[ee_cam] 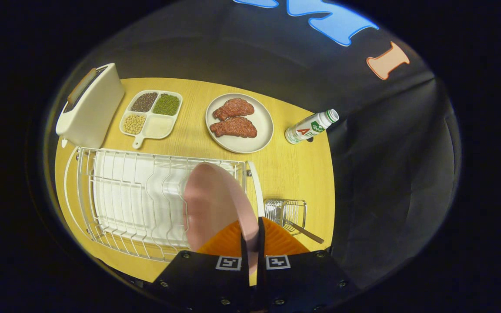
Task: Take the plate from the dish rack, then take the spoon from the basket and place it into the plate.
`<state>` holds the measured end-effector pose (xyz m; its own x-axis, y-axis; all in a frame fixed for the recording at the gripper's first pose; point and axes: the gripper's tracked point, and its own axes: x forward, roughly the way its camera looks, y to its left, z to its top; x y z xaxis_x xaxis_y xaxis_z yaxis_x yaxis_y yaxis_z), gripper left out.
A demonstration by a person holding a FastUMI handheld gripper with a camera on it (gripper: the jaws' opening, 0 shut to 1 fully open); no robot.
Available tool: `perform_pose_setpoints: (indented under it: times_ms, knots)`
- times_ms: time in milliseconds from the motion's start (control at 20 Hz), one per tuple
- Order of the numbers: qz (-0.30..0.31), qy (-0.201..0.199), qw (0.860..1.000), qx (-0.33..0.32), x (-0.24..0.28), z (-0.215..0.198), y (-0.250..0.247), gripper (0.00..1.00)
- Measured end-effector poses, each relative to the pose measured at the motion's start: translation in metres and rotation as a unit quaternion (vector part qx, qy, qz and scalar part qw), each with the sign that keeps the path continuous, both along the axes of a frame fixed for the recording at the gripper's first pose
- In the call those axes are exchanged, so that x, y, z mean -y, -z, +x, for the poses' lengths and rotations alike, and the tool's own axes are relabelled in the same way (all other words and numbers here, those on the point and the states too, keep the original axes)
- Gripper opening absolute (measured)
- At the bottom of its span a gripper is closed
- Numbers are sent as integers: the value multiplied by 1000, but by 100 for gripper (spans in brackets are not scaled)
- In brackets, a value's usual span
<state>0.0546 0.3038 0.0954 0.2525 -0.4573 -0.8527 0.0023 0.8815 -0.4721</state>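
- Gripper (250,243): fingers closed tight on the rim of the pink plate (213,204), which stands on edge between them, above the dish rack (120,195).
- Step in hand, as judged: taking the plate out of the rack. Next move calls for laying it flat on bare counter (289,169), then releasing.
- Spoon (305,232): one, in the wire basket (286,211) beside the rack.
- Count: one toaster (89,104), one divided tray (151,115), one dish of meat (239,123), one bottle (311,127).
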Motion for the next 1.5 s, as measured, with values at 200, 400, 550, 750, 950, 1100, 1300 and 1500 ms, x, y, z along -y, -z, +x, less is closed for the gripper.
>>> perform_pose_setpoints:
  times_ms: [200, 400, 550, 750, 950, 1100, 1300, 1500]
  knots:
    - [1, 13, 1000, -16, 4, -5, 1, 7]
    - [-12, -1, 1000, -24, 2, -6, -1, 7]
    - [-21, -16, 999, -27, -1, -7, -3, 7]
    - [-35, -36, 998, -29, -3, -10, -7, 7]
    - [-39, -47, 998, -35, -4, -14, -11, 7]
    - [-37, -46, 997, -44, -2, -18, -11, 7]
    - [-26, -12, 997, -69, 3, -39, -9, 7]
    - [-7, -3, 996, -91, 12, -51, -2, 7]
